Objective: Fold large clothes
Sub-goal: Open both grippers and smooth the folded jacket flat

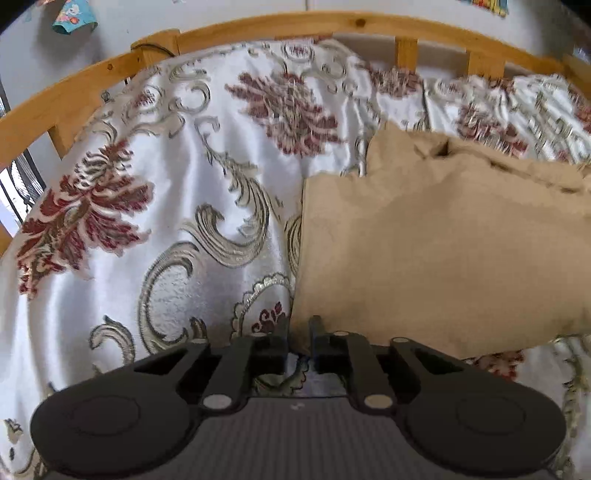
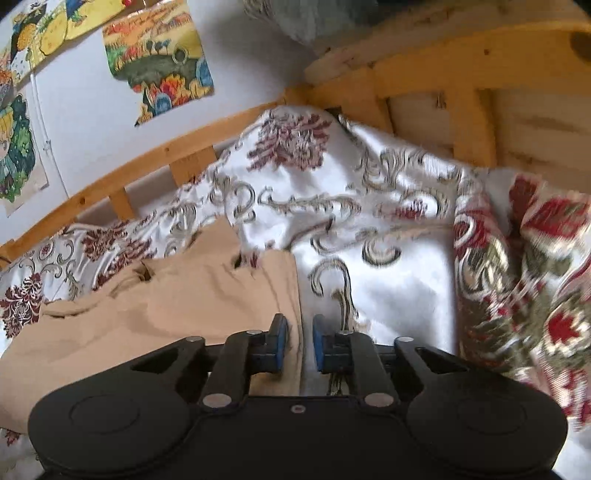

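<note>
A tan garment (image 1: 443,240) lies partly folded on a white bedspread with red and gold flower patterns (image 1: 155,206). In the left wrist view my left gripper (image 1: 300,334) sits at the garment's near left corner, its jaws a narrow gap apart with the cloth edge between them. In the right wrist view the garment (image 2: 166,306) lies to the left, and my right gripper (image 2: 300,341) straddles its right edge, blue pads (image 2: 282,338) slightly apart with the edge between them. Whether either pinches the cloth is unclear.
A wooden bed rail (image 1: 258,26) curves around the far side of the bed. A patterned red and green pillow (image 2: 524,288) lies at the right. A wooden headboard (image 2: 461,92) stands behind it. Colourful posters (image 2: 159,55) hang on the wall.
</note>
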